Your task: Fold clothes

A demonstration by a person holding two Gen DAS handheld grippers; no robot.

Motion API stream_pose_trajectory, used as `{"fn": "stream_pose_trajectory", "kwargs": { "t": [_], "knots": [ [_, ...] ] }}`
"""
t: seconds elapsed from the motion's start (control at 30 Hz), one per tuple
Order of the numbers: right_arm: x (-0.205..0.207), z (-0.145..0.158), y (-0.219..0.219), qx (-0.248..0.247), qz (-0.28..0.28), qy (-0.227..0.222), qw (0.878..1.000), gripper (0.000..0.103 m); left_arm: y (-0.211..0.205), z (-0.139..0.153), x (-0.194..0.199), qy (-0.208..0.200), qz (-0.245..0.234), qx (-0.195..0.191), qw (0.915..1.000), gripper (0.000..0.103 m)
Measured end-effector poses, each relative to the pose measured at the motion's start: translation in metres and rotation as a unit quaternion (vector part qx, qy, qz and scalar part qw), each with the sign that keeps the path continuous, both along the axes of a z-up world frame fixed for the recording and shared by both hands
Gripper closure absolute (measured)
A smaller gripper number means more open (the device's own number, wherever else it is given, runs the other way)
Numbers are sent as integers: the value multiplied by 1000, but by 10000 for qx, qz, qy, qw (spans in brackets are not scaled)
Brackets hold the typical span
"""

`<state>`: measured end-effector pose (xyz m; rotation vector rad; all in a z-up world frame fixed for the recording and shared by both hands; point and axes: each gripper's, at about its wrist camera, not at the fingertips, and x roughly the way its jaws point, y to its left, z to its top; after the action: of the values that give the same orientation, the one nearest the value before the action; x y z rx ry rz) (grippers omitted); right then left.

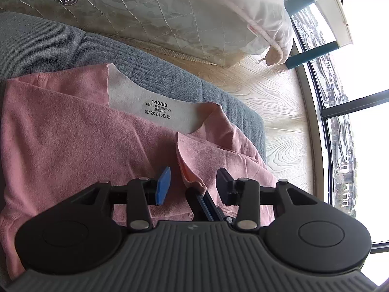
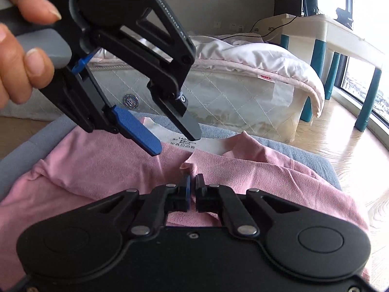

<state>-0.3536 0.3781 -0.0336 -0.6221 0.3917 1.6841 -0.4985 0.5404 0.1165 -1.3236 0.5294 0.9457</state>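
Observation:
A pink garment (image 1: pixel 73 133) lies spread on a grey cushion (image 1: pixel 48 41), its white inner neck with a size label (image 1: pixel 158 109) facing up. My right gripper (image 2: pixel 192 187) is shut on a raised fold of the pink garment (image 2: pixel 206 160) just below the neckline. My left gripper (image 1: pixel 193 187) is open and hangs over that same fold, its blue pad (image 1: pixel 163 186) on one side and its dark pad (image 1: pixel 223 185) on the other. In the right wrist view a hand (image 2: pixel 22 56) holds the left gripper (image 2: pixel 175 143) above the label, jaws apart.
A quilted mattress side (image 2: pixel 231 97) with a white and pink duvet (image 2: pixel 255 58) stands just beyond the cushion. Wood floor (image 1: pixel 279 112) runs to big windows (image 1: pixel 352 77) on the right. A white table with teal legs (image 2: pixel 318 58) stands by the window.

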Motion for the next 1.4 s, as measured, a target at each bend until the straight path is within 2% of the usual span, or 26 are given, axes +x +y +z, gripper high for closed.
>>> {"fn": "stream_pose_trajectory", "kwargs": {
  "t": [0.13,0.27,0.4,0.43,0.47,0.5,0.63,0.7,0.77,0.87,0.93,1.0,1.1,1.17,1.27,1.37,1.4],
  "knots": [
    [6,19,-9,210,38,419,9989,98,-3,0,5,-42,-58,-28,10000,52],
    [1,33,-15,258,286,315,9988,98,-5,-3,9,-100,-3,-99,9999,52],
    [-4,41,-23,270,578,260,9976,98,-7,0,19,46,-223,21,9997,53],
    [-6,42,-25,277,641,243,9973,98,-9,3,23,184,-350,127,9991,58],
    [-6,44,-27,276,673,259,9970,98,-11,5,27,310,-471,225,9982,68],
    [-6,46,-28,314,691,282,9967,98,-13,7,28,355,-559,270,9974,89],
    [1,52,-33,280,784,469,9954,98,-18,6,29,255,-649,211,9973,95],
    [5,54,-35,261,831,563,9946,98,-19,10,28,441,-722,370,9957,96],
    [8,57,-37,243,877,657,9937,98,-21,16,27,668,-782,569,9931,96],
    [13,62,-41,216,947,797,9921,96,-23,20,17,670,-711,571,9936,96],
    [17,64,-43,197,993,891,9909,89,-24,24,10,671,-664,572,9939,96],
    [20,67,-45,179,1039,985,9895,72,-25,27,3,672,-617,574,9942,96],
    [31,67,-48,29,908,1011,9907,63,-27,31,-7,673,-547,575,9946,96],
    [38,63,-48,-88,838,972,9917,61,-28,34,-14,668,-495,562,9950,96],
    [41,51,-49,-203,868,973,9913,59,-30,26,-17,582,-394,331,9970,95],
    [27,34,-44,-475,993,732,9912,54,-31,22,-15,671,-408,275,9965,82],
    [19,28,-42,-563,1058,563,9912,53,-32,21,-14,731,-392,261,9962,69]
  ]
}}
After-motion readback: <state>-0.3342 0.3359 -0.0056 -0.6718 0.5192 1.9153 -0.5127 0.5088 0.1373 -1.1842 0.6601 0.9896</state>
